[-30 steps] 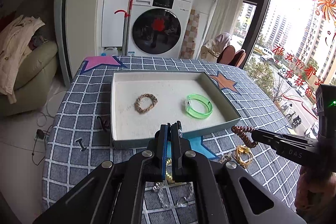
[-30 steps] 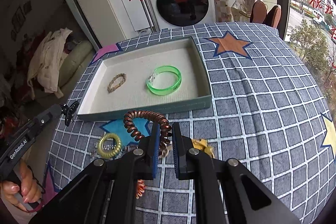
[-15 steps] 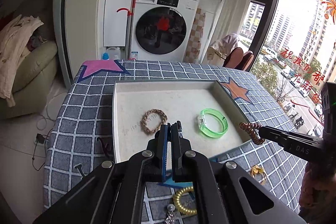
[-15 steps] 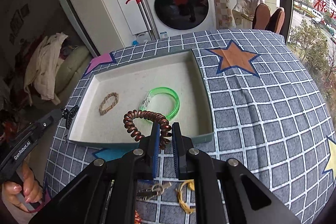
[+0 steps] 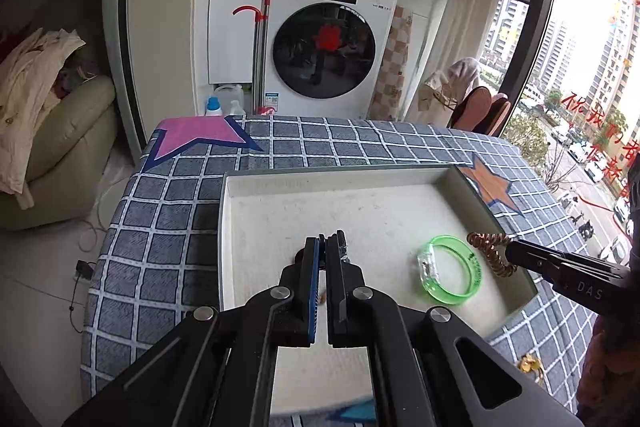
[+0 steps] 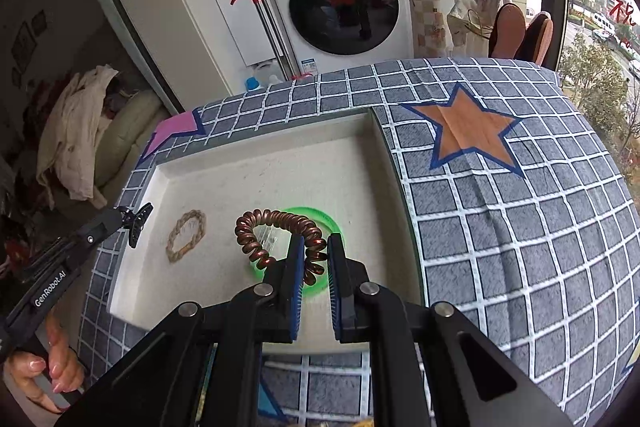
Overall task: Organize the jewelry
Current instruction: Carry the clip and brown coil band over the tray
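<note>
The right gripper pinches a copper spiral bracelet over the tray, above the green bangle. The left gripper clamps a small black clip at the tray's 9 o'clock edge. The tray's 12 o'clock half is free.

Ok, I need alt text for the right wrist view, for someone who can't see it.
The right tool grips a coiled copper-brown spiral hair tie above a shallow cream-lined tray on a grey checked tablecloth. In the tray lie a translucent green plastic bangle and a braided tan rope bracelet. The left tool holds a small black hair claw.
</note>
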A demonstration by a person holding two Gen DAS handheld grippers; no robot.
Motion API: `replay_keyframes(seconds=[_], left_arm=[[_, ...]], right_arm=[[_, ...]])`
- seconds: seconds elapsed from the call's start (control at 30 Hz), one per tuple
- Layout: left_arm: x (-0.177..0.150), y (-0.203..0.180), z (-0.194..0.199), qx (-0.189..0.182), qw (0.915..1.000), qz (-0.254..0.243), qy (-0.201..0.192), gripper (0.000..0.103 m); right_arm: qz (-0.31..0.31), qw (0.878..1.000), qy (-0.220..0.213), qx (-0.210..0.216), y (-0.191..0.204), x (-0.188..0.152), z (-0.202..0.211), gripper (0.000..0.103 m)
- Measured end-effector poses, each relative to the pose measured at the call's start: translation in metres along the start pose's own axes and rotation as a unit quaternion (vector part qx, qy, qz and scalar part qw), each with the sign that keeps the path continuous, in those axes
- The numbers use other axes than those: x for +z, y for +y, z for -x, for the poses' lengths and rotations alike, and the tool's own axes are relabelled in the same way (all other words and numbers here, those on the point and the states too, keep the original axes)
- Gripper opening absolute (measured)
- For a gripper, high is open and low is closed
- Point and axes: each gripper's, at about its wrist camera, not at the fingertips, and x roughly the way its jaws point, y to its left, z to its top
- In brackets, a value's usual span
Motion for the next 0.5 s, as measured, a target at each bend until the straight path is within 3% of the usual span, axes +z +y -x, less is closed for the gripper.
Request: replay_keyframes(seconds=[0.5], left_arm=[[0.0,0.004,-0.051,0.05,0.9975,-0.013,0.048,0.023]], right_arm=[[-0.013,0.999,0.014,-0.032,-0.007,0.006,-0.044,0.013]])
